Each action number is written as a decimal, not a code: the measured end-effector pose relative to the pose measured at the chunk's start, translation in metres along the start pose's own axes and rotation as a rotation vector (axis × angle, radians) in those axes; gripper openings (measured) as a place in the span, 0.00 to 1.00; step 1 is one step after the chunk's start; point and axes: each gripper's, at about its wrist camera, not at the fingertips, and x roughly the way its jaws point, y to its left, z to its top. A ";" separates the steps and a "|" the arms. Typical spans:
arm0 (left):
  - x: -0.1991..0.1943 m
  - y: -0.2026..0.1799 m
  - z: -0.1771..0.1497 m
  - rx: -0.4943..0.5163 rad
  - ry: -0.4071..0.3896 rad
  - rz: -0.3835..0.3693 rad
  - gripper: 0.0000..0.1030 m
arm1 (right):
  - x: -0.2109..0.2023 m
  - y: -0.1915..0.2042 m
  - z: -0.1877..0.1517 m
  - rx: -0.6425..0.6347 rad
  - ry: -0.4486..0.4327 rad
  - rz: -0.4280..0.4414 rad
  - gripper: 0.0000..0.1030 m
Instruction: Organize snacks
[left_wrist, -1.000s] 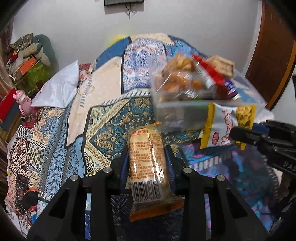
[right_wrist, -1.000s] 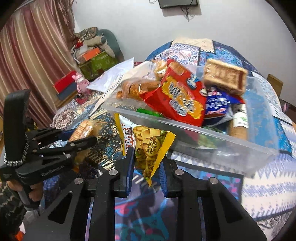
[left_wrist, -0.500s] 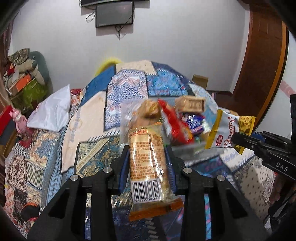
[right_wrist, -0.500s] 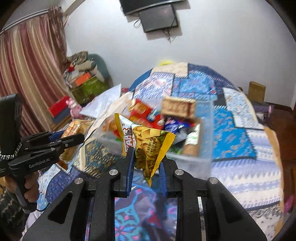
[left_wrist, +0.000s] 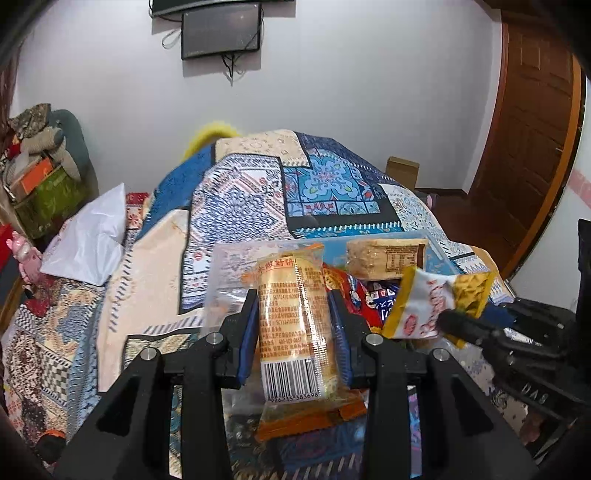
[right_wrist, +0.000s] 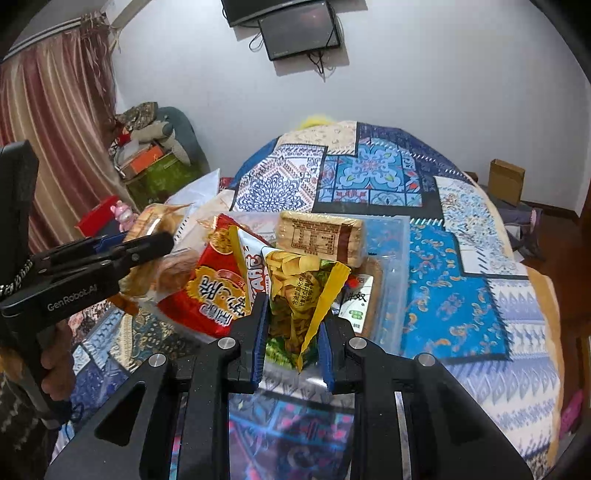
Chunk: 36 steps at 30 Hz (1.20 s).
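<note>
Snack packets — crinkly film, pinched upright.

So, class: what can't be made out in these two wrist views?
- Bin contents, right view: lower packs hidden under the red pack.
- Bin's near wall, left view: behind the biscuit pack.
- Chip bag bottom, right view: hidden between the fingers.

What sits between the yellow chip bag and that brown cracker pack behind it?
Nothing, in the right wrist view: the chip bag, held by the right gripper, overlaps the cracker pack lying atop the clear bin.
</note>
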 end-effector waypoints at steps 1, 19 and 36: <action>0.005 -0.001 0.000 -0.001 0.006 -0.005 0.35 | 0.005 -0.001 0.001 0.002 0.008 0.006 0.21; -0.016 -0.001 -0.010 -0.012 -0.033 -0.043 0.70 | 0.001 -0.004 -0.002 -0.008 0.037 -0.093 0.60; -0.172 -0.002 -0.022 -0.068 -0.309 -0.030 0.85 | -0.144 0.049 0.011 -0.061 -0.269 -0.090 0.77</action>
